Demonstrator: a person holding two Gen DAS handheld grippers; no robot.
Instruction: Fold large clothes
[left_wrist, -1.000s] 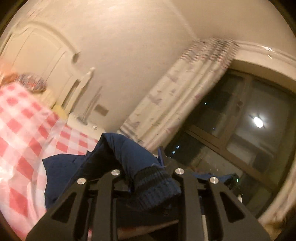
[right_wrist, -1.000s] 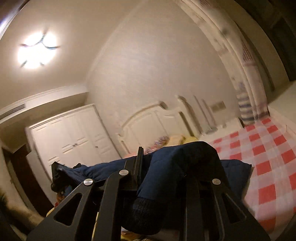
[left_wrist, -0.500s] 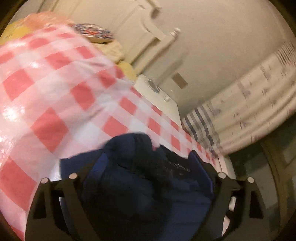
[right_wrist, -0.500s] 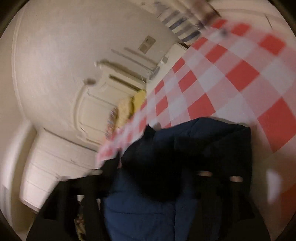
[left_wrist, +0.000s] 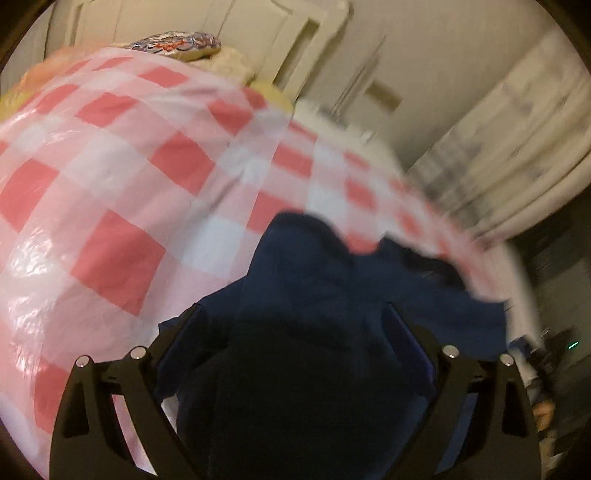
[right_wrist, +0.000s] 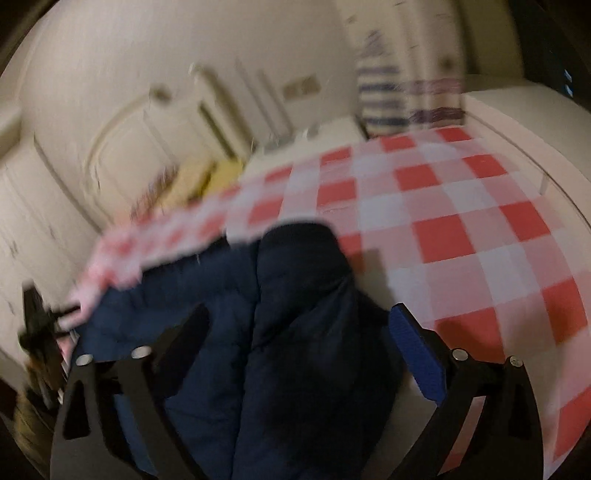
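Observation:
A dark navy padded jacket (left_wrist: 306, 332) lies bunched on the red-and-white checked bed cover (left_wrist: 110, 184). My left gripper (left_wrist: 295, 321) is open, its fingers spread wide to either side of the jacket's folded bulk. In the right wrist view the same jacket (right_wrist: 277, 314) lies on the checked cover (right_wrist: 461, 229). My right gripper (right_wrist: 299, 321) is also open, with the blue pad of its right finger (right_wrist: 417, 354) showing beside the cloth. Both views are blurred by motion.
A cream headboard (left_wrist: 288, 44) and pillows (left_wrist: 177, 42) stand at the far end of the bed. A nightstand (right_wrist: 325, 136) and striped curtains (right_wrist: 384, 96) are behind the bed. White wardrobe doors (right_wrist: 33, 206) are on the left.
Both grippers were shut on the jacket's cuffs and held it up in the air. They swung down to the bed, opened wide and let go; the jacket now rests on the cover.

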